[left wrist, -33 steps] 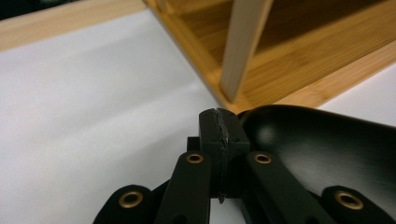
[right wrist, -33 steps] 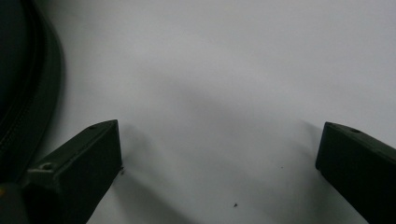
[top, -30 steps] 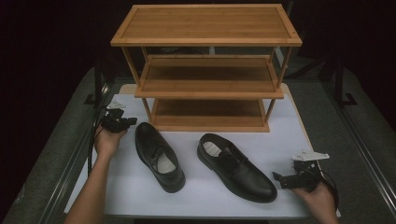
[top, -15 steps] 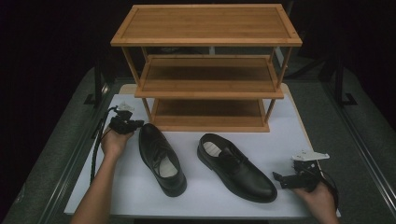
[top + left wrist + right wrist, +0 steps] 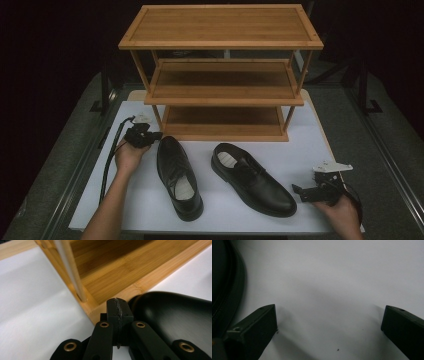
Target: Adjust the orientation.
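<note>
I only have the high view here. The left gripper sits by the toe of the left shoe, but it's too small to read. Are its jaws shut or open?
Observer: Shut. In the left gripper view the left gripper has its pads pressed together with nothing between them.
Operator: Is it touching the shoe?
Observer: I cannot tell; the left shoe lies right beside the tips, in front of the rack.
Operator: And the right gripper?
Observer: The right gripper is wide open over bare white table, the right shoe at its edge.
</note>
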